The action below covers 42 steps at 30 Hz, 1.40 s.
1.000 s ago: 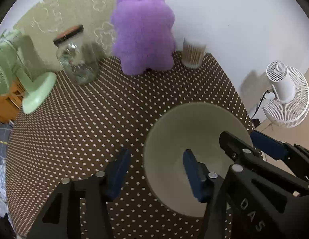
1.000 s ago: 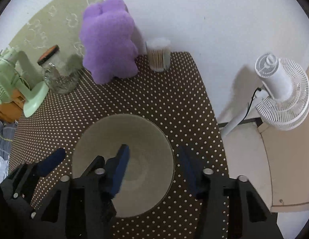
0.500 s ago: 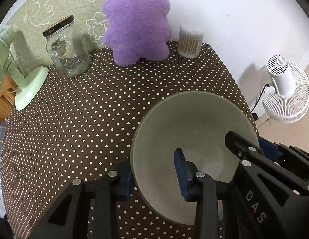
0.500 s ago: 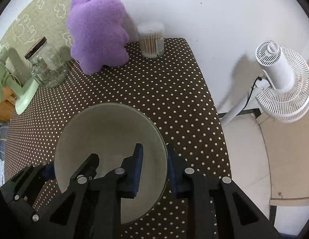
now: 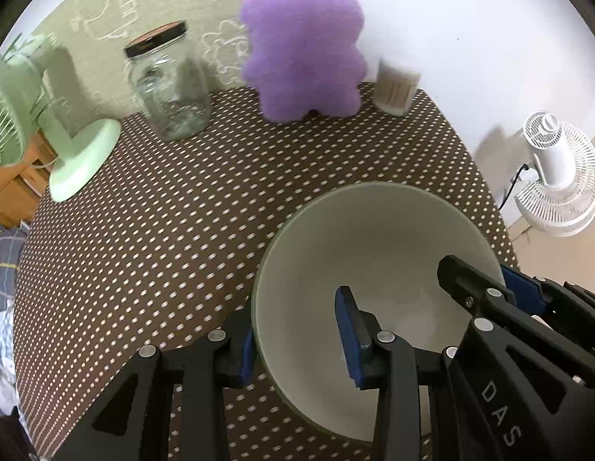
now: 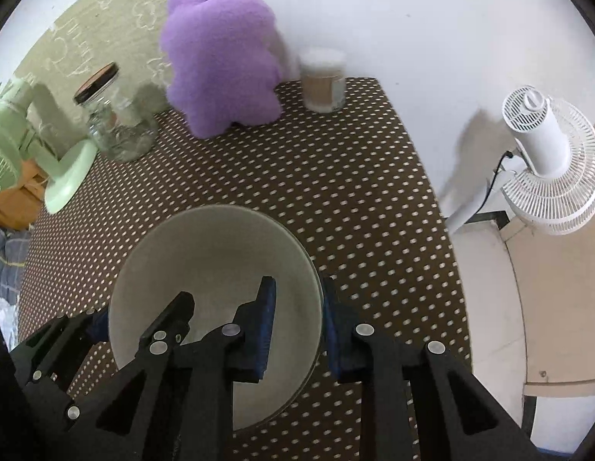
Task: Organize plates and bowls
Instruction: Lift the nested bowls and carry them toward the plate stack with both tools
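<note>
Bowl: both tools, left tool and right tool, now clenched on opposite rims (wider a second ago); ready for lifting.

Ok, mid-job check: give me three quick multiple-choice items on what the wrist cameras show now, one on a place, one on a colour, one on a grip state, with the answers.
1. Where does the glass jar stand?
A. between the green fan and the purple plush toy
B. inside the bowl
C. on the floor

2. What colour is the tablecloth?
A. plain white
B. brown with white dots
C. red striped

3. How is the bowl held?
A. untouched
B. by one gripper only
C. left gripper and right gripper each clamp its rim

Answers: 1 A, the jar sits between them at the table's back; 2 B, dots cover the brown cloth; 3 C, each has one finger inside the rim and one outside.
</note>
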Available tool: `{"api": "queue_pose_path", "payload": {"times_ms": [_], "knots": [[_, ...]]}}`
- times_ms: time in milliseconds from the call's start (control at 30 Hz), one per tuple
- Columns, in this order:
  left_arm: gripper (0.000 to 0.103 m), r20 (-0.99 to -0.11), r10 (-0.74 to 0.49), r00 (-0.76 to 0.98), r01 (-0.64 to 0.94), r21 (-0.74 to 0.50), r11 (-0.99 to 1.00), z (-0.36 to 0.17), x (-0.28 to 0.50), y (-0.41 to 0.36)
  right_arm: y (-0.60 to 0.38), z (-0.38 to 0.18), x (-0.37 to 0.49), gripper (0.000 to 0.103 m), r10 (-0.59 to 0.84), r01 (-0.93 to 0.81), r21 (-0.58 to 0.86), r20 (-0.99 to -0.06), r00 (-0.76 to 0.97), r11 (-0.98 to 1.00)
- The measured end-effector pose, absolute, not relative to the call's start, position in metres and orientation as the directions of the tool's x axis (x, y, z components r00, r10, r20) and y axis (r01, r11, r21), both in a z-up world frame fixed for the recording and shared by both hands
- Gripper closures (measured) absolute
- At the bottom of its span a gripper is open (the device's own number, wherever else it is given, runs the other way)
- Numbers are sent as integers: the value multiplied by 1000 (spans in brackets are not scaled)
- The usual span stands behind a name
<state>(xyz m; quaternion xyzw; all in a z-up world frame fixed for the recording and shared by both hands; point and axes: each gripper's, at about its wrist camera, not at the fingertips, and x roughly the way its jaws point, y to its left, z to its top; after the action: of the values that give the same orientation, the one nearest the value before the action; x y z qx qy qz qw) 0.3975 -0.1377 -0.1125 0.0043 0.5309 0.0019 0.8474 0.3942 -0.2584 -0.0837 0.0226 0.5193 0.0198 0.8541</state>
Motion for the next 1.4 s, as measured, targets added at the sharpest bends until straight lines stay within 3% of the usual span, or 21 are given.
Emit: {"api": "queue_pose_path", "payload": {"times_ms": [567,1400], "knots": [[67,-881,23,473,-50,-1,999,-78,347,-86,-201,-63,354,76,81,-89,43,-872,483,995],[67,-832,-27,554,22,-19,1000,-11,271,-18,-128,9,259,76,34,-12,33,-818,574,999]]}}
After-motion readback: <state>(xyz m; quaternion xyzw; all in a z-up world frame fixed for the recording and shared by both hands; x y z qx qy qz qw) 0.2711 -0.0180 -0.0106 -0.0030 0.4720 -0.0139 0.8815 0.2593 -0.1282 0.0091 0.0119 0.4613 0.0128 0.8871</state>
